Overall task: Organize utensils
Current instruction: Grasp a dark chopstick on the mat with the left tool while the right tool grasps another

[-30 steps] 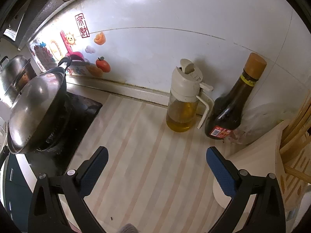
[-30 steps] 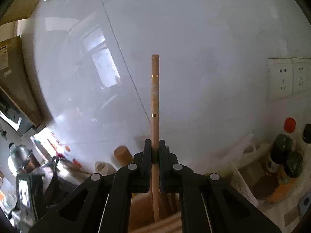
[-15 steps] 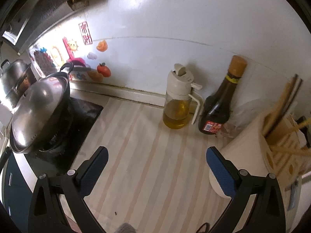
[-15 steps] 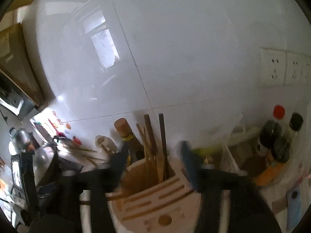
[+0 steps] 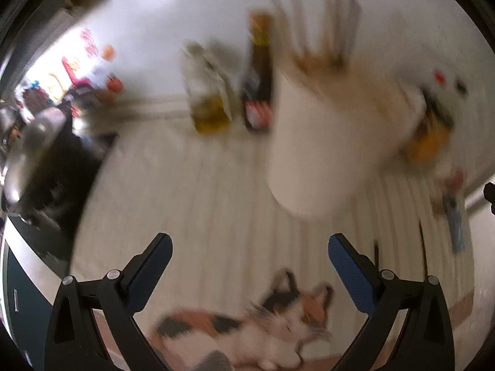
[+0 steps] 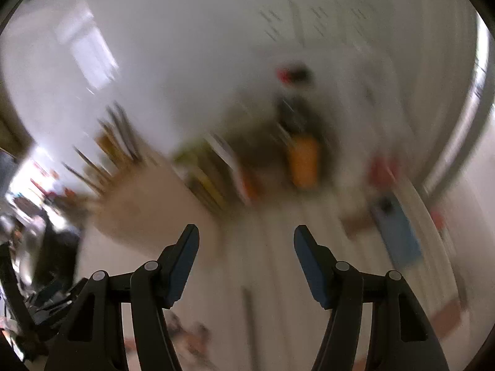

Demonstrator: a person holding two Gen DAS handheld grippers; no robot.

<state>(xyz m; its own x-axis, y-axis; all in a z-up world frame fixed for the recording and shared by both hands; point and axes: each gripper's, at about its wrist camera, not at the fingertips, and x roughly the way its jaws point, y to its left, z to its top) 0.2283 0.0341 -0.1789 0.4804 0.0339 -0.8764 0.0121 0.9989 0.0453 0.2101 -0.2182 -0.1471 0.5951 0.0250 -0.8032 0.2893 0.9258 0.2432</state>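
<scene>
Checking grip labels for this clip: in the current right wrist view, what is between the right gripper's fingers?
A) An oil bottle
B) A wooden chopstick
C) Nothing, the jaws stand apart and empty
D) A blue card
C: the right gripper shows its jaws apart, with only blurred striped countertop visible in the gap.

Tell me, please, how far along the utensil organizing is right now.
Done: several chopsticks stand in the white holder. In hand: nothing; the left tool and right tool are both open and empty. Left: a thin stick, likely another chopstick though too blurred to be sure, lies on the striped counter just ahead of the right tool.
</scene>
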